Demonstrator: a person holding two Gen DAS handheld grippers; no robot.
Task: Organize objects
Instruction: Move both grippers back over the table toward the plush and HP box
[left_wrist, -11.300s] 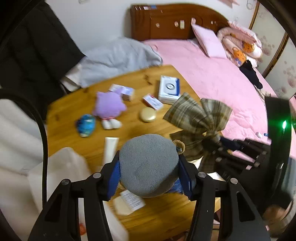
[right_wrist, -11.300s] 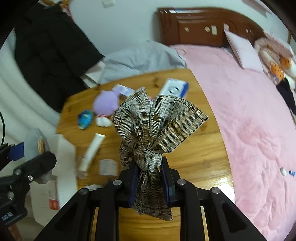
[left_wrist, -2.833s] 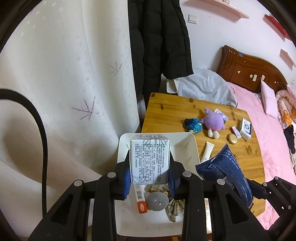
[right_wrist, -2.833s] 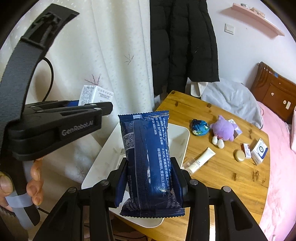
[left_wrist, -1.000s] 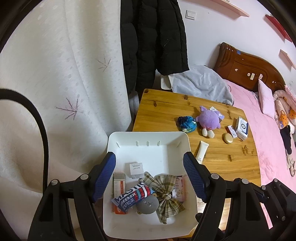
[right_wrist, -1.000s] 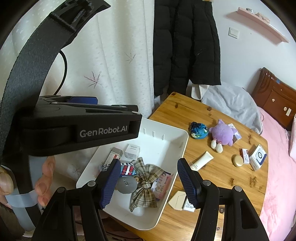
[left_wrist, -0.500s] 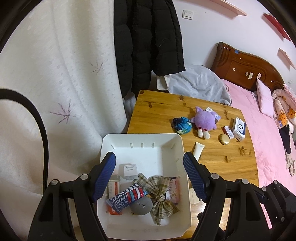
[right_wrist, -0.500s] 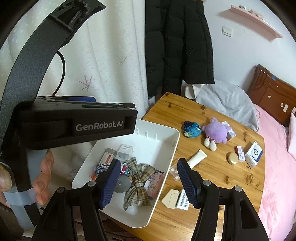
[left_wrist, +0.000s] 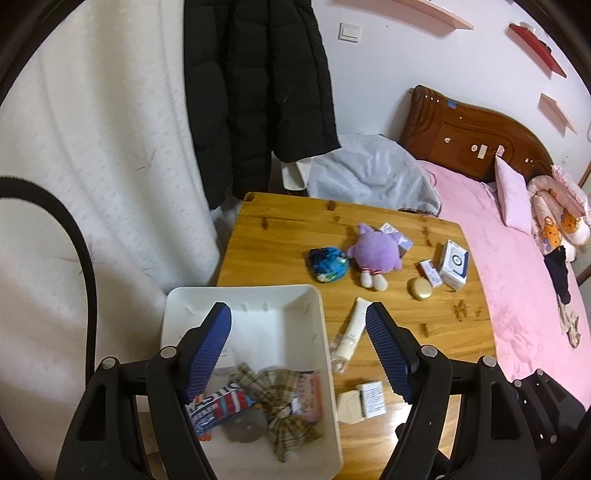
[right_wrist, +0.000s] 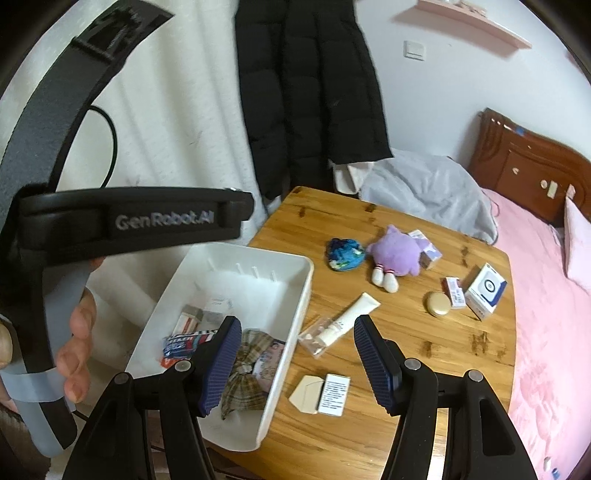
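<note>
A white bin (left_wrist: 173, 306) (right_wrist: 303, 291) sits at the near left corner of a wooden table (left_wrist: 288, 229) (right_wrist: 480, 354). Inside lie a plaid bow (left_wrist: 280, 384) (right_wrist: 251, 354), a striped snack pack (left_wrist: 218, 400), a grey round plush and small boxes. On the table lie a white tube (left_wrist: 352, 328) (right_wrist: 349, 317), a purple plush (left_wrist: 375, 254) (right_wrist: 395, 254), a blue pouch (left_wrist: 327, 264) (right_wrist: 345, 254), a gold compact (left_wrist: 419, 288) and boxes. My left gripper (left_wrist: 298, 321) hovers open over the bin's right rim, holding nothing. Open too, my right gripper (right_wrist: 297, 332) hangs empty above the bin's edge and the tube.
A white card and a small white box (left_wrist: 371, 397) (right_wrist: 334, 395) lie near the table's front edge. A pink bed (left_wrist: 517, 266) borders the table on the right. A black coat (left_wrist: 258, 92) and white curtain hang behind. A hand (right_wrist: 74, 332) holds the left gripper's handle.
Both grippers, which earlier dropped their items into the bin, have drifted right toward the table; the bin has slid left and lower in both views. Their jaws stay equally wide.
</note>
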